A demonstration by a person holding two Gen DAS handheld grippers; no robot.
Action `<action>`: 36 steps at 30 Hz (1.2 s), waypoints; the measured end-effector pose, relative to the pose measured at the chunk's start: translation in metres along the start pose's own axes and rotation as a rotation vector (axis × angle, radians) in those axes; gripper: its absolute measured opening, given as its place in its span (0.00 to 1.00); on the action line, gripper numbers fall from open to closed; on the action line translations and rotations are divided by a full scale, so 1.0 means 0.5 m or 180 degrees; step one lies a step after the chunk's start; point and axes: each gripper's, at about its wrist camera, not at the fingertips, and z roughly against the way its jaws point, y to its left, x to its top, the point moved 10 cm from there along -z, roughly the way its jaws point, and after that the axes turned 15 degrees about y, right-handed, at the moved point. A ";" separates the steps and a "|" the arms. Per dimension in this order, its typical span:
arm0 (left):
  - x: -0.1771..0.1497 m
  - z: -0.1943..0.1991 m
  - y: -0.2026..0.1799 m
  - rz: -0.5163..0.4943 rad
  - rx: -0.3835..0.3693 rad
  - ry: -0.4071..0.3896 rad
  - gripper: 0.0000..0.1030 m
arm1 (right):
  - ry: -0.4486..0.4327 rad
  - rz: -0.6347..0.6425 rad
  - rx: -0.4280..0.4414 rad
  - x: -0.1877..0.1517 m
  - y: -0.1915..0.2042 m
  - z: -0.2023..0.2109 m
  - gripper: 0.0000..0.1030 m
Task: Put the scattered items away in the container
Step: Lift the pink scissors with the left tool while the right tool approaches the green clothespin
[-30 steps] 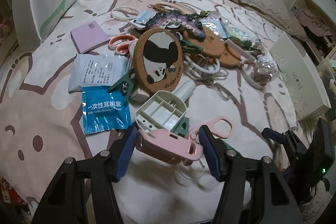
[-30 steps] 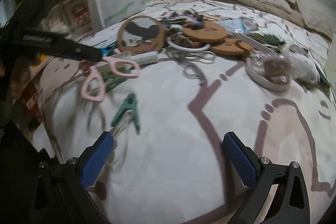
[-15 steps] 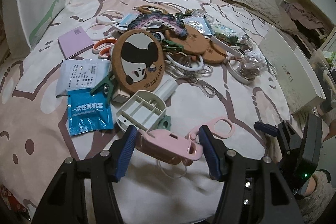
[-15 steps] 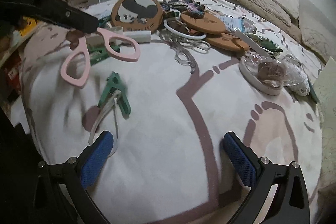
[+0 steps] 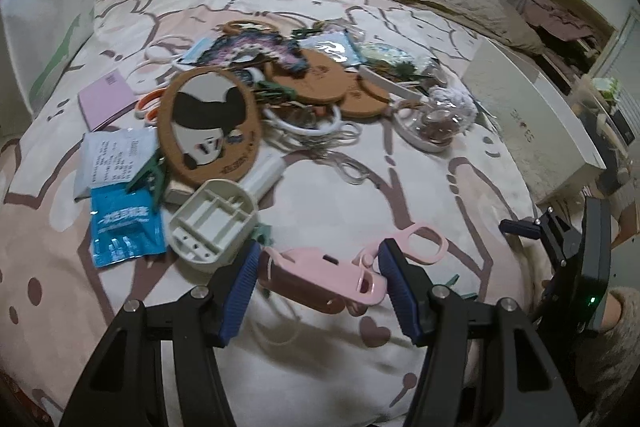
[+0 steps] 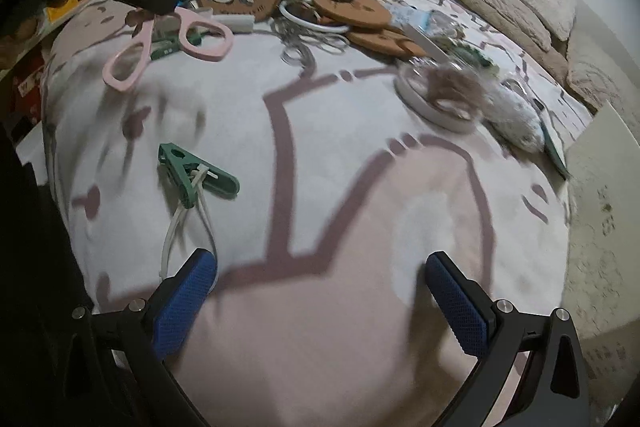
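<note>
— While the pink scissors point(image 5: 320, 273) hang above the bed point(image 5: 420, 187), what has hold of them?

— The left gripper point(image 5: 318, 281). Its jaws are closed on the sheathed blade end, one blue pad point(image 5: 240, 283) against each side, and the two finger loops stick out to the right. In the right wrist view the same scissors point(image 6: 168, 43) dangle from the black gripper arm, loops lowest, clear of the blanket.

— And the right gripper point(image 6: 320, 301)?

— Its jaws are spread wide with nothing between them, low over a bare patch of the blanket. A green clip point(image 6: 196, 173) with a white cord point(image 6: 176, 227) through it lies just ahead of its left finger.

— Where is the rest of the clutter?

— Heaped further up the bed: a panda cork mat point(image 5: 208, 127), round cork coasters point(image 5: 320, 79), orange-handled scissors point(image 5: 150, 105), a white ring point(image 5: 304, 125), a beige plastic tray point(image 5: 212, 221) and a blue packet point(image 5: 124, 231) near the left gripper, a purple notepad point(image 5: 106, 99), and a clear dish point(image 5: 432, 123) to the right.

— Any container?

— A white box point(image 5: 532, 123) sits at the bed's right edge, well apart from the held scissors. A white bag point(image 5: 44, 19) stands at the far left.
</note>
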 end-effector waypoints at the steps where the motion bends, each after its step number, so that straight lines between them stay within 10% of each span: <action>1: 0.000 -0.002 -0.010 -0.0041 -0.0008 -0.0008 0.59 | 0.0014 -0.0008 0.0001 -0.007 -0.008 0.001 1.00; 23: -0.038 -0.104 -0.148 -0.0602 -0.0046 0.0216 0.59 | 0.0134 -0.0389 -0.0096 -0.126 -0.156 0.019 1.00; 36: -0.044 -0.128 -0.148 -0.0618 -0.0038 0.0261 0.61 | -0.0437 -0.0353 0.0218 -0.087 -0.125 0.090 1.00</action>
